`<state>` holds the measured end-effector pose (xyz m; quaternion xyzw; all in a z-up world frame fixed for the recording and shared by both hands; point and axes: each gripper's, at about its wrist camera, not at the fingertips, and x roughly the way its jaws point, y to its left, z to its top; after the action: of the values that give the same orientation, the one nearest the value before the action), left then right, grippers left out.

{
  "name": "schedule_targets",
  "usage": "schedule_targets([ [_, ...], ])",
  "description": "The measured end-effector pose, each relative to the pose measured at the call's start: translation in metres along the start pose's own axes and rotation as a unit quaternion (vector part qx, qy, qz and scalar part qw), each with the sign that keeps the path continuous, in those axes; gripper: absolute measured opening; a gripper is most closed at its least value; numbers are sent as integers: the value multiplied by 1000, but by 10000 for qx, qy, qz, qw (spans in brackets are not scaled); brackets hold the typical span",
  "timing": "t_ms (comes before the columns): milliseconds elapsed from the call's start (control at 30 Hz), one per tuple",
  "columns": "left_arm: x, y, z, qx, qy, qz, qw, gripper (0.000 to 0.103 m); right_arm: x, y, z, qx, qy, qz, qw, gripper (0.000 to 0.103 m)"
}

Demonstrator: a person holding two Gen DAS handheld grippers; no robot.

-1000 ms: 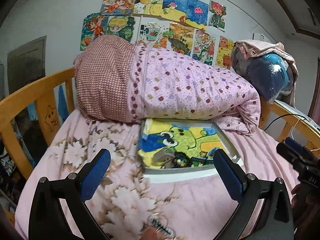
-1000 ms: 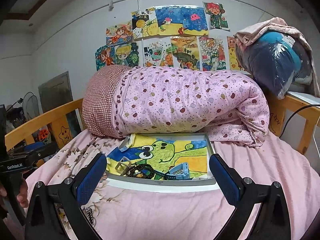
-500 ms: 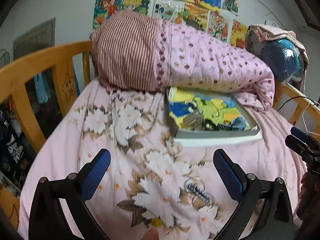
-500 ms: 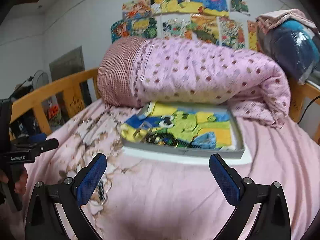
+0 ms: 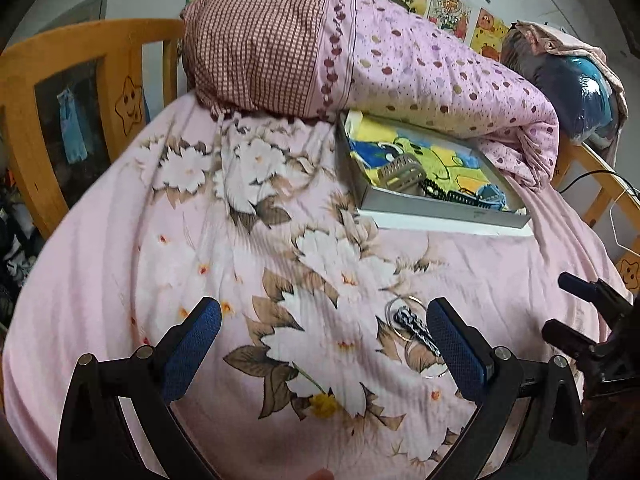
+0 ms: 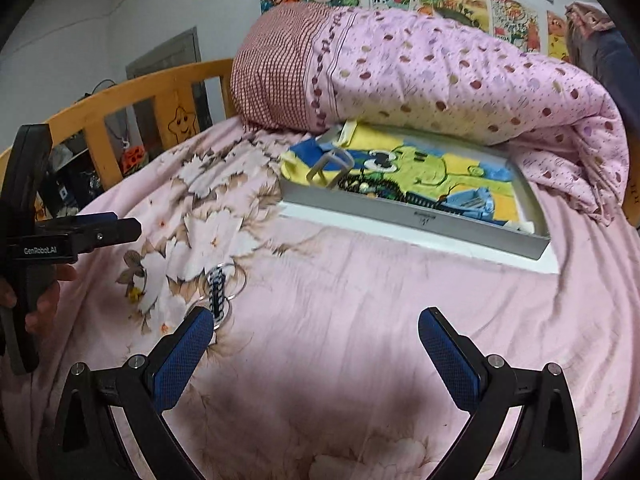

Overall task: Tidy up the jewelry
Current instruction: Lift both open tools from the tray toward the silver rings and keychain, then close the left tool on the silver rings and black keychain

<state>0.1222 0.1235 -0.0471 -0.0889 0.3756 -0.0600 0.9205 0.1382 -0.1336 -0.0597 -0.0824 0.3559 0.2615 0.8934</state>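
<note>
A dark braided bracelet with thin silver rings (image 5: 412, 330) lies on the pink floral bedsheet, just left of my left gripper's right finger; it also shows in the right wrist view (image 6: 218, 294). My left gripper (image 5: 324, 340) is open and empty above the sheet. My right gripper (image 6: 316, 338) is open and empty, its left fingertip close to the bracelet. A grey shallow box (image 5: 436, 204) lined with a cartoon picture holds a hair clip (image 5: 402, 176), dark beads and a blue piece; it also shows in the right wrist view (image 6: 416, 222).
A rolled pink dotted quilt (image 5: 400, 60) lies behind the box. Wooden bed rails (image 5: 100, 76) run along the left and right sides. A blue bag under cloth (image 5: 580, 96) sits at the back right. Drawings hang on the wall.
Both grippers tilted down and moved nearer the sheet. The bracelet now lies between the left gripper's fingers, close to the right one. Both stay open.
</note>
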Motion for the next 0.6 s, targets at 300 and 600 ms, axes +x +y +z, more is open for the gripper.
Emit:
schedule_targets([
  [300,4,-9,-13,115,142,-191,9996,100,11,-12,-8,169,233,182,9994,103],
  [600,8,-16,-18,161,230,-371,9989,100,19,-5,-9,167,343,435,9983,97],
])
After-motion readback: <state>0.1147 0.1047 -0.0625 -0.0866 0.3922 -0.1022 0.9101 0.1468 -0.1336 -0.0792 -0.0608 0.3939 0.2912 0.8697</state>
